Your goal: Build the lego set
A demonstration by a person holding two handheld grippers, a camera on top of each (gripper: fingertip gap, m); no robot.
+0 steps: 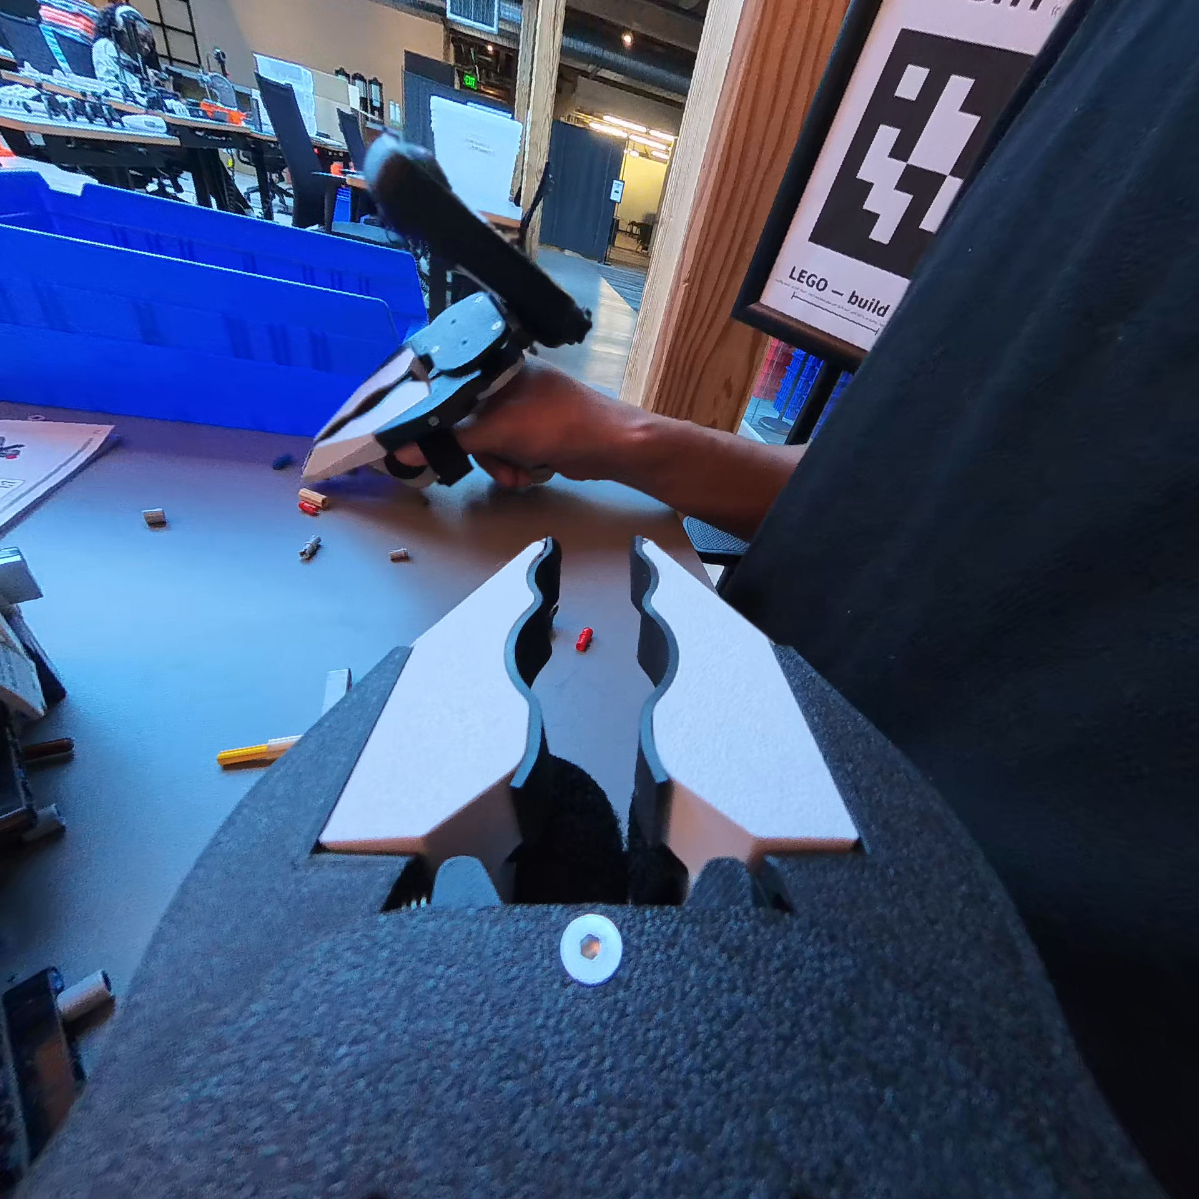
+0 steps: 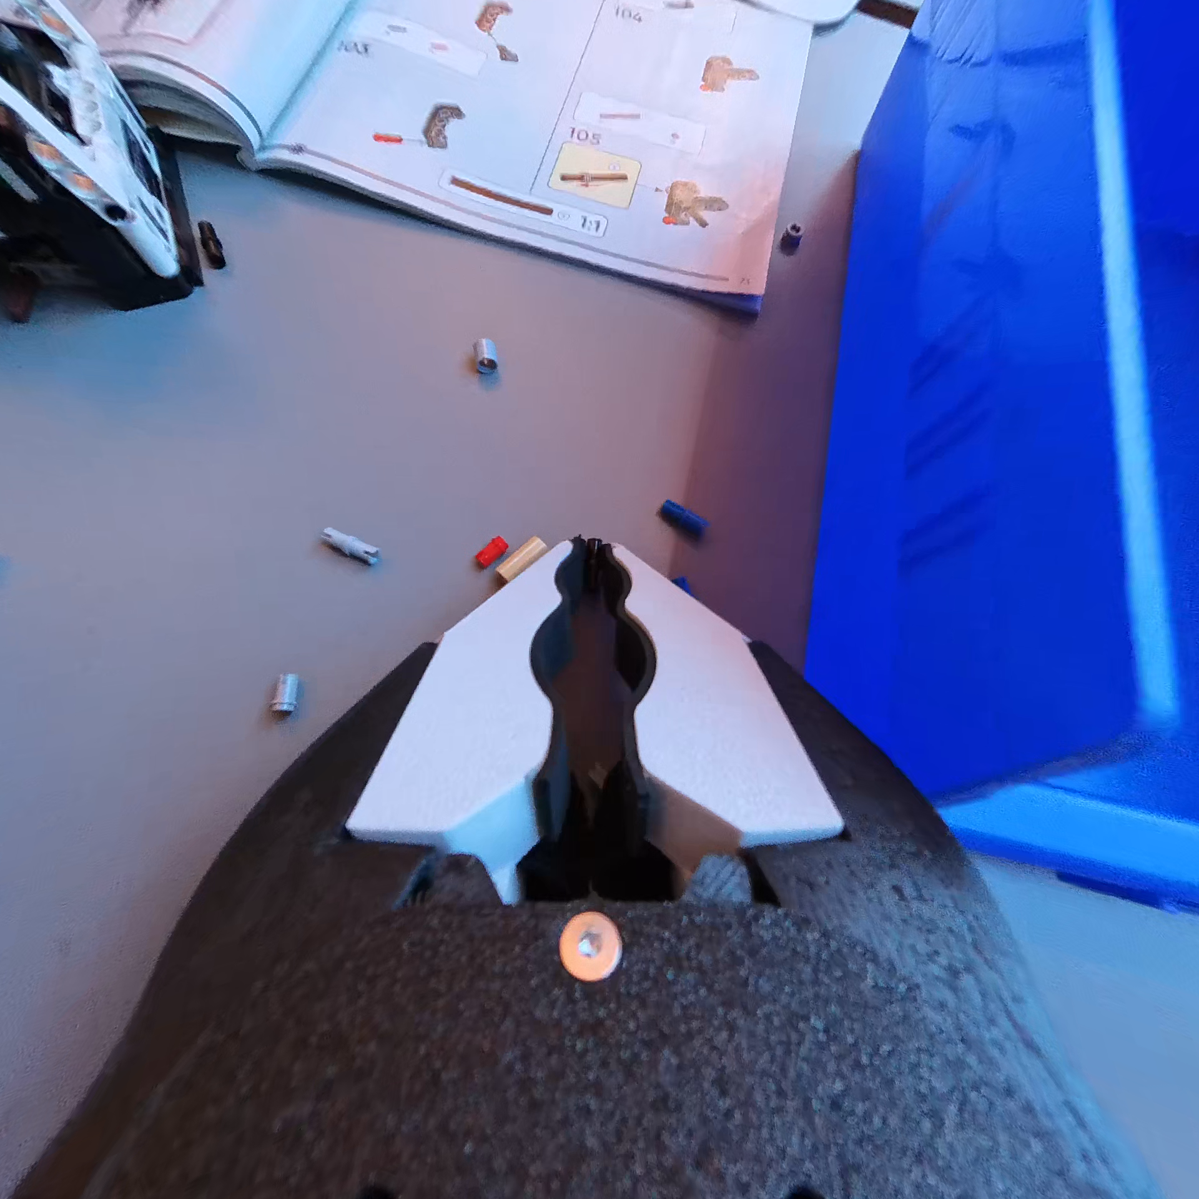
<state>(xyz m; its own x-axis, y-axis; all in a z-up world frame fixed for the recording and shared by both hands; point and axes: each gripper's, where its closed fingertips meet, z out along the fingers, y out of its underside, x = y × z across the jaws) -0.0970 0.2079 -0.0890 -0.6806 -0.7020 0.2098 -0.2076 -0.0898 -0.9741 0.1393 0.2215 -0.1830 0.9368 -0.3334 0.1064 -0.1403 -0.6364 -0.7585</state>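
Note:
In the left wrist view my left gripper (image 1: 593, 551) is open and empty, low over the grey table (image 1: 194, 649). A small red pin (image 1: 584, 639) lies on the table between its fingers. My right gripper (image 1: 311, 468), held by a hand, points down at the table beside a tan piece (image 1: 316, 498) and a red piece (image 1: 307, 508). In the right wrist view the right gripper (image 2: 592, 551) is shut on a small black piece (image 2: 592, 548) at its tips. The tan piece (image 2: 519, 558) and the red piece (image 2: 491, 551) lie just left of it.
An open instruction booklet (image 2: 519, 130) and a white-and-black partly built model (image 2: 84, 162) lie ahead. A blue bin (image 2: 973, 454) stands at the right. Loose grey pins (image 2: 350, 545), a blue pin (image 2: 682, 519) and a yellow axle (image 1: 256, 752) are scattered about. Left tips to right tips: about 25 centimetres.

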